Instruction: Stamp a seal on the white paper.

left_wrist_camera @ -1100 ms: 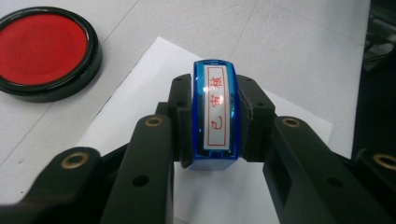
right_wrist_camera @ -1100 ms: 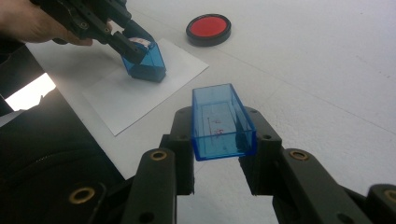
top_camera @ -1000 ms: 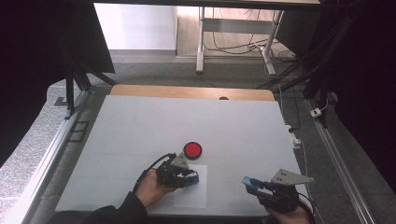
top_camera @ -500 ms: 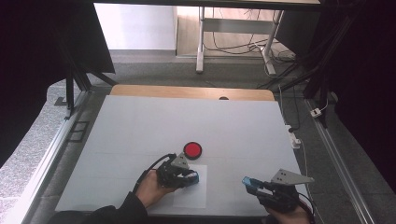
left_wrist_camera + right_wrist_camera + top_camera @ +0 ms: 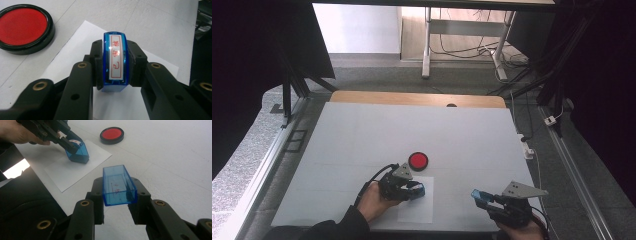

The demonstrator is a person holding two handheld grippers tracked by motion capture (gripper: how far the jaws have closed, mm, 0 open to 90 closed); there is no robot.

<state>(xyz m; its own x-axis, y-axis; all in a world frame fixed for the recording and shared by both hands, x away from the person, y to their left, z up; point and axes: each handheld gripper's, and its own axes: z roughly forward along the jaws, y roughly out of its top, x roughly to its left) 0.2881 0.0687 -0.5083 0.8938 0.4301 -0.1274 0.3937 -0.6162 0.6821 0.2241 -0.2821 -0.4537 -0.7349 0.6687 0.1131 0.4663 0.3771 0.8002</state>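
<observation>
My left gripper [image 5: 418, 190] [image 5: 115, 68] is shut on a blue stamp [image 5: 115, 62] with a white label in red characters; the stamp [image 5: 78, 151] stands base-down on a white sheet of paper [image 5: 417, 210] [image 5: 65, 171]. A round red ink pad [image 5: 418, 160] [image 5: 23, 27] [image 5: 111, 133] in a black case lies just beyond the sheet. My right gripper [image 5: 479, 196] [image 5: 119, 190] is shut on the stamp's clear blue cap [image 5: 118, 185], open side up, held above the table to the right of the paper.
The white table top [image 5: 422, 130] spreads wide beyond the ink pad, with a wooden strip [image 5: 417, 98] at its far edge. Metal rails [image 5: 572, 170] run along both sides. A desk frame and cables [image 5: 462, 45] stand on the floor behind.
</observation>
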